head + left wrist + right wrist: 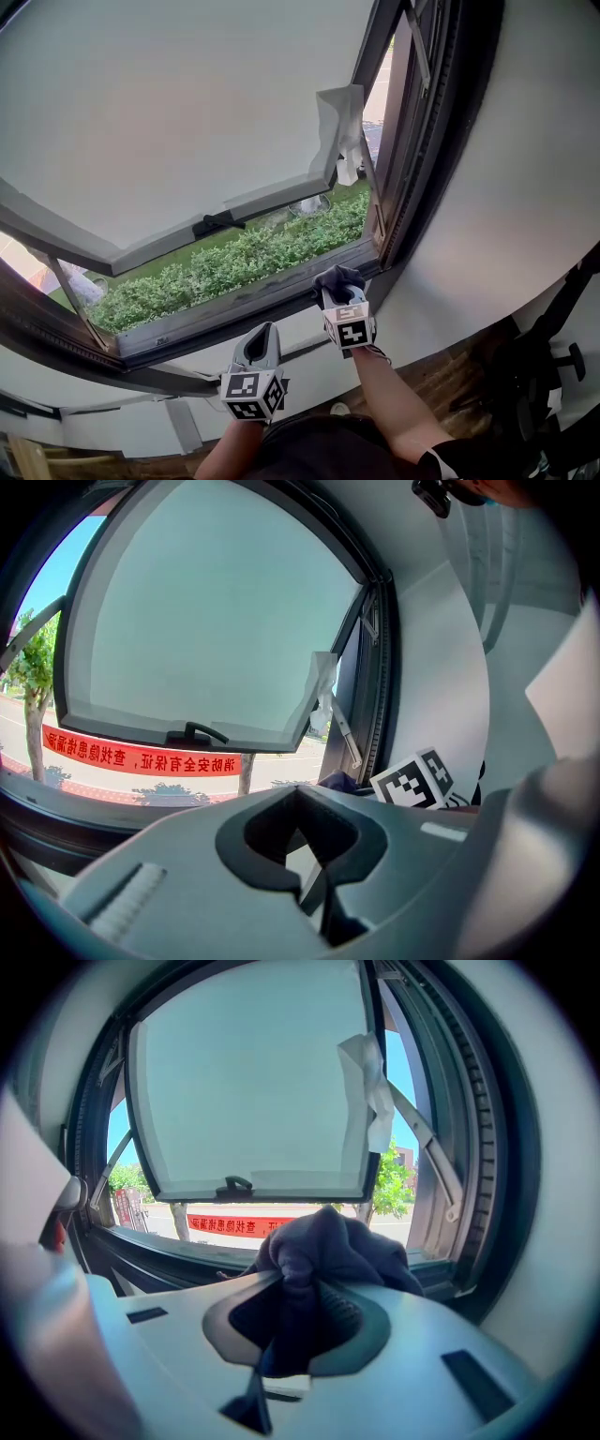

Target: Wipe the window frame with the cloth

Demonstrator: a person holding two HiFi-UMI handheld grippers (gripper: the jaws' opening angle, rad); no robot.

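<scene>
A dark cloth (pixel 333 276) is bunched at the tips of my right gripper (pixel 341 292), which is shut on it. The cloth rests against the bottom rail of the dark window frame (pixel 225 309), near its right corner. In the right gripper view the cloth (pixel 328 1241) bulges out of the right gripper (pixel 298 1290) in front of the frame (pixel 159 1251). My left gripper (pixel 261 337) hangs lower and to the left, over the white sill, apart from the frame. Its jaws meet with nothing between them in the left gripper view (pixel 298 794).
The frosted sash (pixel 187 103) swings outward, with a black handle (pixel 216 223) on its lower edge. A white strip of tape or paper (pixel 339 127) hangs from its right corner. A green hedge (pixel 234 262) lies outside. A black stand (pixel 553 361) is on the wooden floor at right.
</scene>
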